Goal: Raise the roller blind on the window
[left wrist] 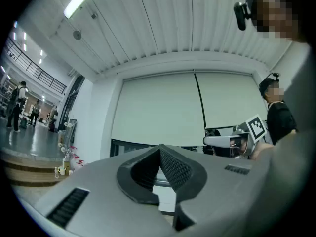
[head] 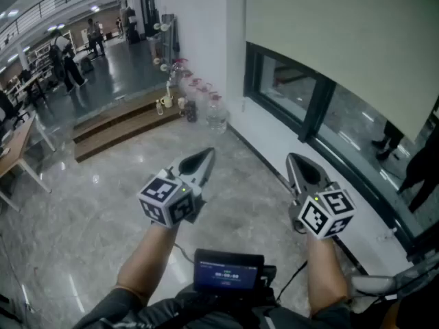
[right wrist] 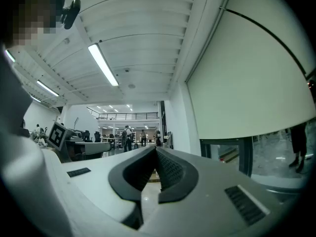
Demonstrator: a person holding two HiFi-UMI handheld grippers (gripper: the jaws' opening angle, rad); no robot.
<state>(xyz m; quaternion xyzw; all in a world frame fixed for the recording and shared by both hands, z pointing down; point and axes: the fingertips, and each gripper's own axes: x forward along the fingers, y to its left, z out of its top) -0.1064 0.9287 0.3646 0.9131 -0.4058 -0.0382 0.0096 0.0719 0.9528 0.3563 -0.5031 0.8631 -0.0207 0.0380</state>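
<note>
The pale roller blind [head: 329, 33] hangs over the upper part of the dark-framed window [head: 295, 91] at the right. In the left gripper view the blind [left wrist: 163, 107] fills the wall ahead, and a thin black line [left wrist: 200, 102] runs down it. My left gripper [head: 206, 155] and right gripper [head: 295, 157] are held level over the marble floor, short of the window. Both are shut with nothing between the jaws. The left gripper [left wrist: 159, 147] and the right gripper [right wrist: 155, 149] show their tips touching. The blind [right wrist: 247, 83] stands to the right in the right gripper view.
A white sill [head: 302, 156] runs under the window. Vases with flowers [head: 185, 101] stand on a wooden step [head: 116, 125] in the far corner. A desk [head: 14, 149] is at the left, with people far back. A small screen [head: 228, 269] sits at my chest.
</note>
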